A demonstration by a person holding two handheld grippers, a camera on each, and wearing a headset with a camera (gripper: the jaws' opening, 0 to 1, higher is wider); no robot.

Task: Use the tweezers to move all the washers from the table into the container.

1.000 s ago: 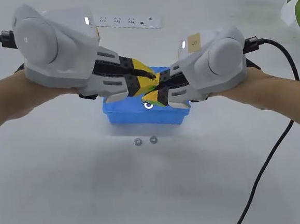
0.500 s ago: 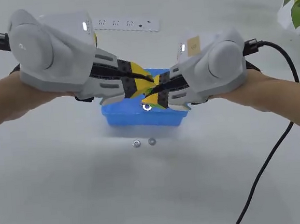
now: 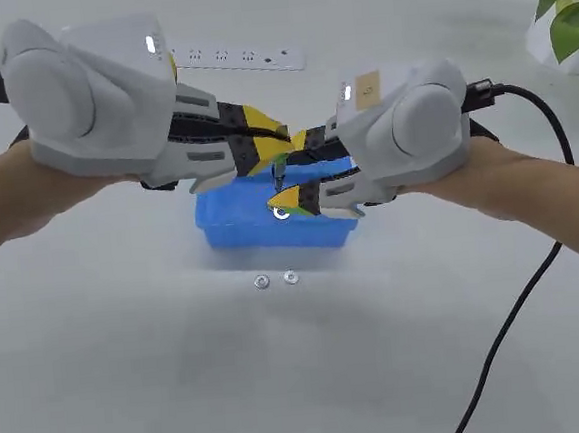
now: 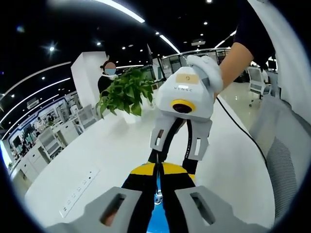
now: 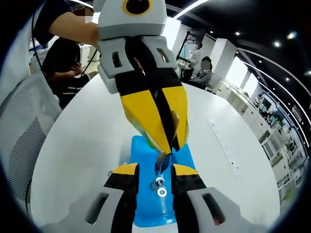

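Observation:
Both grippers meet above the blue container. My left gripper is shut on the thin tweezers, which hang tip-down into the container. My right gripper faces it, jaws spread open on either side of the tweezers. A washer lies at the tweezers' tip inside the container. In the right gripper view two washers rest on the container floor below the tweezers, between my right gripper's jaws. Two more washers lie on the table in front of the container.
A white power strip lies behind the container. A potted plant stands at the back right. The right gripper's black cable trails across the table to the front right. People sit in the background of the gripper views.
My right gripper's jaws have spread apart around the tweezers. Both grippers have risen a little over the container, and the head camera has shifted slightly.

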